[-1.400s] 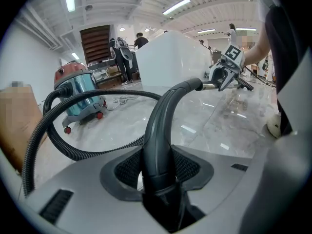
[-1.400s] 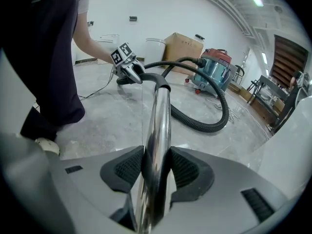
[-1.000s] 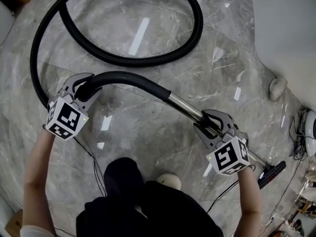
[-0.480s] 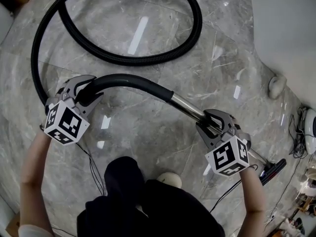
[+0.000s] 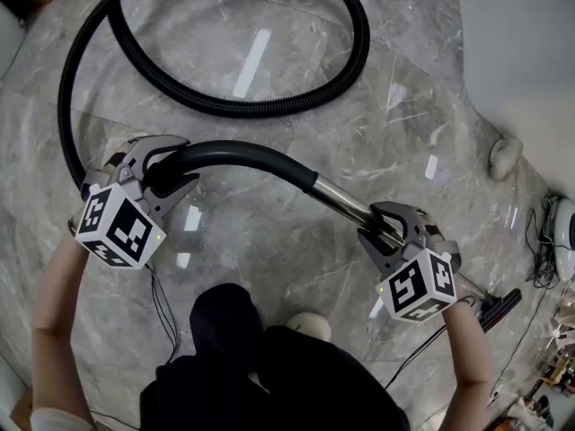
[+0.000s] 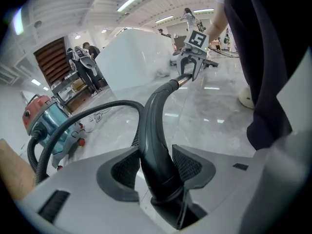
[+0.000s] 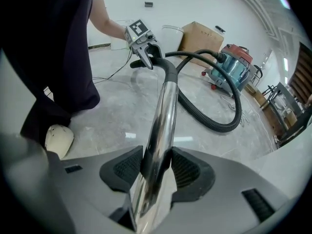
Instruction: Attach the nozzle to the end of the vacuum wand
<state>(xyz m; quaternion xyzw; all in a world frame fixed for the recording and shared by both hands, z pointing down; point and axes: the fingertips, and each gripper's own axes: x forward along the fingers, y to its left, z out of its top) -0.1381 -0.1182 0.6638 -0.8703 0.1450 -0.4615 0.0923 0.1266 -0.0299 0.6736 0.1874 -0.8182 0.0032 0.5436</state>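
**Left tool** (image 5: 171, 162): jaws have just been opening, with the wand handle (image 5: 234, 151) between them. Both ribbed pads lie against the sides of the black curved handle. The tool points forward and down, and its marker cube sits on the wrist side.

**Right tool** (image 5: 377, 223): clamped on the metal tube (image 5: 346, 200), one pad on each side of the shiny pipe. It points steeply down.

**Vacuum wand**: one piece, held clear of the floor (image 5: 269, 259). From the left tool's jaws the handle arches over and joins the tube about midway between the two tools. The tube passes through the right tool's jaws and slopes away behind it.

**Nozzle** (image 5: 499, 308): black, low at the tube's far end, behind the right tool's marker cube and past the wrist. The joint is too small to judge.

**Hose** (image 5: 269, 106): black and ribbed. It leaves the handle at the left tool and loops wide over the floor ahead of both tools.

**Vacuum canister** (image 6: 46, 118): teal body with a red top, on the floor ahead and to the left of the left tool.

**Cardboard box** (image 7: 207, 35): beyond the left tool, as seen in the right gripper view.

**Shoe** (image 5: 308, 326): cream, on the floor between the tools, on the person's side.
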